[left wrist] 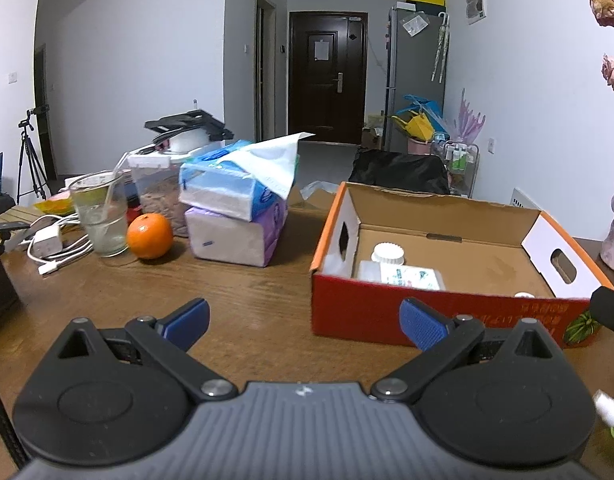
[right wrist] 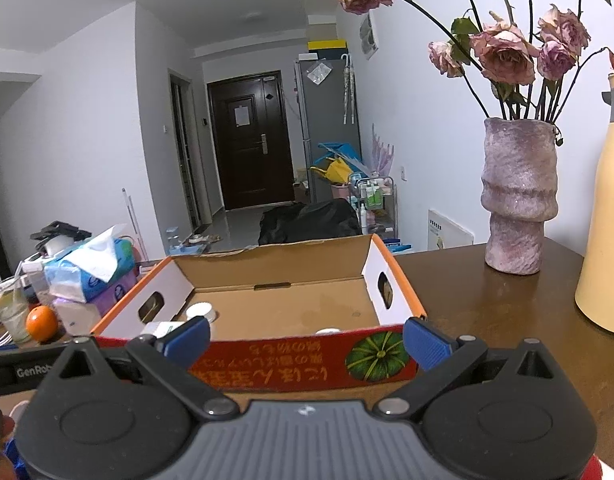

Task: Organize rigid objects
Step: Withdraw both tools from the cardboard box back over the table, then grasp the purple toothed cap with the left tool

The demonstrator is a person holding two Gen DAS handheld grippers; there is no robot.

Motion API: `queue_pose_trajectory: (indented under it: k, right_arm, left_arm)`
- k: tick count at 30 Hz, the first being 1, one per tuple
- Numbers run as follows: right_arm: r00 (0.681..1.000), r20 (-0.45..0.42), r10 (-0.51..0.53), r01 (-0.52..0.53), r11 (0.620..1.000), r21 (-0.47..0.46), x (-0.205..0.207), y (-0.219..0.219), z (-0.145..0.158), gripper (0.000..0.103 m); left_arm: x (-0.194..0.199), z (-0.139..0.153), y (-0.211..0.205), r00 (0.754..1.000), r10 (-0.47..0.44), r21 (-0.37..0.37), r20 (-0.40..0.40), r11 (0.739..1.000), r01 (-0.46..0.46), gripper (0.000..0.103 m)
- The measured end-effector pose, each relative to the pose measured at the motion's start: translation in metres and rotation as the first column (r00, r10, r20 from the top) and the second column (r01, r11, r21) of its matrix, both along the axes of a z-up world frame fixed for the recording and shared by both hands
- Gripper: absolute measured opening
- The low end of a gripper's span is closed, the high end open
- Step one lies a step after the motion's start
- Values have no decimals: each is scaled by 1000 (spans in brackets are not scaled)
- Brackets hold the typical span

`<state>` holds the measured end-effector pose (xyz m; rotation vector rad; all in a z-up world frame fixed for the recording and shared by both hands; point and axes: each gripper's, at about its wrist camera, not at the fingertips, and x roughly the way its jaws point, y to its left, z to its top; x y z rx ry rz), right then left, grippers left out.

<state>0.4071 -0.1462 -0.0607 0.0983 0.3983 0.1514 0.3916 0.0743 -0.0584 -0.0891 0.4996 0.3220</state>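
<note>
Cardboard box (right wrist: 275,308) beyond right gripper (right wrist: 305,338)

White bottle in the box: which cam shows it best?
Left wrist. The white bottle lies on its side in the cardboard box, with cap and label visible. Right wrist catches only its cap and a sliver of body behind the right tongs.

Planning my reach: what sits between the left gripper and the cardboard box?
Only bare wooden table lies between the left gripper and the cardboard box, as the left wrist view shows.
</note>
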Motion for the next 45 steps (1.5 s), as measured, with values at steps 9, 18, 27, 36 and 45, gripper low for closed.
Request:
queue_pose_trajectory:
  k: [9, 18, 27, 36, 45]
  right_arm:
    - [1000, 8, 16, -16, 1000, -5, -28, 4, -3, 103]
    - [1000, 18, 18, -18, 1000, -3, -53, 6, -8, 103]
    - [999, 7, 36, -36, 999, -21, -74, 8, -14, 103]
    - [997, -20, 72, -73, 996, -54, -91, 13, -25, 103]
    - [993, -35, 113, -115, 990, -83, -103, 23, -33, 103]
  left_arm:
    - [-32, -2, 10, 1000, 9, 4, -3, 1000, -9, 103]
    - [-63, -1, 21, 1000, 23, -7, -9, 1000, -23, 103]
    - [-91, -12, 30, 998, 28, 6, -63, 1000, -28, 103]
    - [-110, -28, 42, 991, 29, 0, -132, 1000, -29, 103]
    - [-108, -45, 44, 981, 33, 0, -193, 999, -33, 103]
